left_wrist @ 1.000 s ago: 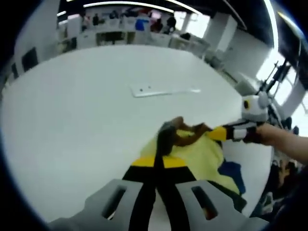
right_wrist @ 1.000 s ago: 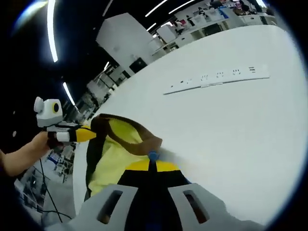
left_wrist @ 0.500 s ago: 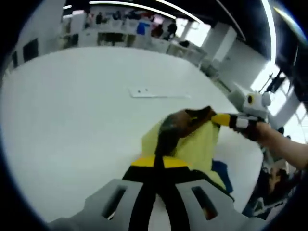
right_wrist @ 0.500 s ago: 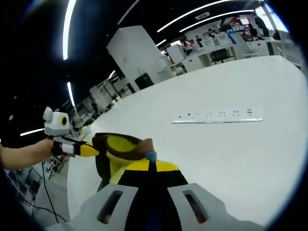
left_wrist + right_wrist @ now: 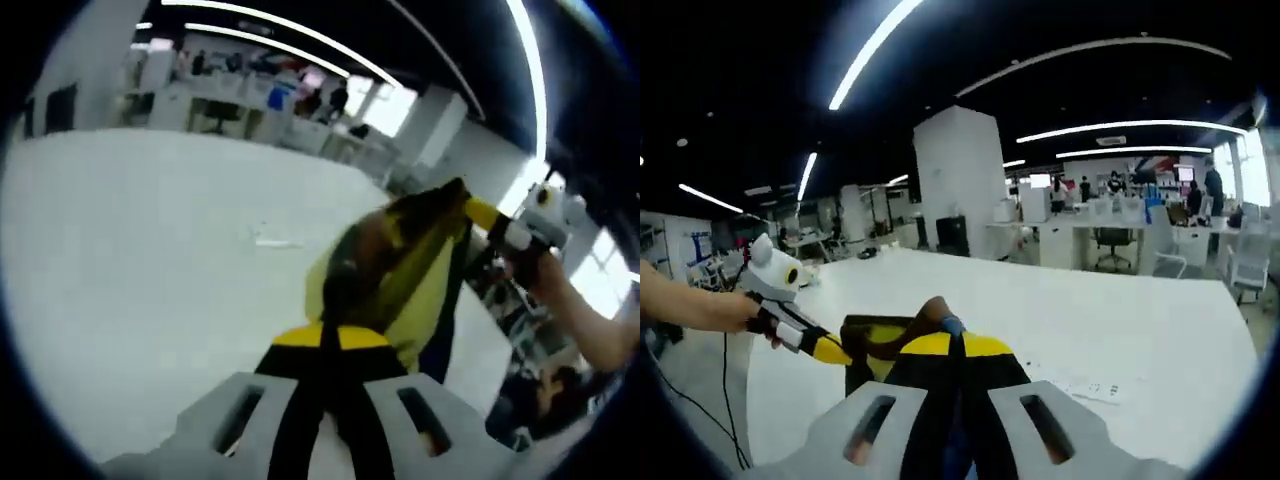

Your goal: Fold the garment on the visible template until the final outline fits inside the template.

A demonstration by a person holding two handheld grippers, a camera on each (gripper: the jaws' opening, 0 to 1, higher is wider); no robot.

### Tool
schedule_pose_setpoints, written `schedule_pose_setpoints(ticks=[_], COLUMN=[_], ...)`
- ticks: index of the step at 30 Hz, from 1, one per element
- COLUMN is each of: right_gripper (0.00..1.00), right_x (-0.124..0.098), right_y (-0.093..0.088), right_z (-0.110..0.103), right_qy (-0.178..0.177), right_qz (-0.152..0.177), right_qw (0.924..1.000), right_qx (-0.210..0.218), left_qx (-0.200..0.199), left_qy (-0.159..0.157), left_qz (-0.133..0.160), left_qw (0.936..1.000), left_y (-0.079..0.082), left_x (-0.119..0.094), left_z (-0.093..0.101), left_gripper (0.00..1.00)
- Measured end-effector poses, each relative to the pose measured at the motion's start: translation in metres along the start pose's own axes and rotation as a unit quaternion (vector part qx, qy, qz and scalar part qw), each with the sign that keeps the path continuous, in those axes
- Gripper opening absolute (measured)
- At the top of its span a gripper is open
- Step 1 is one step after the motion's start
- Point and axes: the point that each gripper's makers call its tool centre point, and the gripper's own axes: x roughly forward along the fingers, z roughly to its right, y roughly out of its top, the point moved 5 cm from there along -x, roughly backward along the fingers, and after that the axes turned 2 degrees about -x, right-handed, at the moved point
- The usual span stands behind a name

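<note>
A yellow garment [image 5: 410, 290] with a brown edge hangs in the air between both grippers, above the white table [image 5: 130, 260]. My left gripper [image 5: 330, 308] is shut on the brown edge. The right gripper [image 5: 472, 208] comes in from the right of the left gripper view, pinching the garment's far top corner. In the right gripper view my right gripper [image 5: 952, 328] is shut on the brown trim of the garment [image 5: 872, 336]. The left gripper [image 5: 838, 352], held by a hand, grips the far corner. A dark part of the garment [image 5: 440, 325] hangs lower.
A flat white strip [image 5: 275, 242] lies on the table beyond the garment, and the strip [image 5: 1090, 388] is also at the right in the right gripper view. A person's forearm [image 5: 590, 320] reaches in from the right. Desks, chairs and people stand far behind the table.
Both grippers have risen, lifting the garment off the table; it now hangs stretched between them. Both views have tilted up toward the room.
</note>
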Motion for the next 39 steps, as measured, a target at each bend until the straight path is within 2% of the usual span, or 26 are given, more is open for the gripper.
schedule_pose_setpoints(ticks=[3,5,7,9,14,16,21,23,27,29,31,34,39], right_gripper=[0.01,0.01,0.01,0.01,0.01,0.01,0.01,0.01,0.01,0.01,0.01,0.01,0.01], right_x=[-0.008,-0.019,-0.028,-0.033,-0.045,-0.049,-0.063,-0.069,-0.081,-0.086,-0.092,-0.102,-0.116], right_y=[0.021,0.038,0.054,0.068,0.092,0.098,0.109,0.117,0.131,0.138,0.143,0.147,0.144], right_z=[0.002,-0.001,-0.006,-0.008,-0.017,-0.016,-0.019,-0.020,-0.027,-0.030,-0.033,-0.037,-0.055], right_qy=[-0.016,-0.026,-0.028,-0.033,-0.037,-0.040,-0.046,-0.047,-0.043,-0.033,-0.022,-0.004,0.026], right_qz=[0.012,0.027,0.039,0.050,0.063,0.067,0.075,0.082,0.097,0.111,0.122,0.130,0.133], right_qw=[0.9990,0.9982,0.9976,0.9957,0.9925,0.9915,0.9897,0.9892,0.9870,0.9871,0.9879,0.9881,0.9863], right_qx=[-0.040,-0.047,-0.050,-0.070,-0.097,-0.104,-0.113,-0.112,-0.121,-0.110,-0.093,-0.082,-0.094], left_qx=[0.023,0.021,0.010,0.025,0.062,0.090,0.116,0.145,0.169,0.180,0.197,0.213,0.232], left_qy=[-0.003,-0.010,-0.029,-0.030,-0.030,-0.026,-0.020,-0.008,-0.005,-0.003,0.001,0.004,0.006], left_qz=[0.016,0.028,0.054,0.056,0.080,0.091,0.116,0.143,0.176,0.188,0.210,0.237,0.258], left_qw=[0.9996,0.9993,0.9981,0.9977,0.9944,0.9914,0.9862,0.9790,0.9698,0.9654,0.9577,0.9479,0.9378], left_y=[0.009,0.015,0.024,0.028,0.044,0.050,0.065,0.080,0.102,0.111,0.123,0.140,0.157], left_x=[-0.014,-0.022,-0.031,-0.038,-0.054,-0.062,-0.081,-0.094,-0.113,-0.120,-0.130,-0.145,-0.160], left_z=[0.012,0.018,0.029,0.036,0.049,0.052,0.062,0.067,0.080,0.087,0.094,0.105,0.117], left_gripper=[0.00,0.00,0.00,0.00,0.00,0.00,0.00,0.00,0.00,0.00,0.00,0.00,0.00])
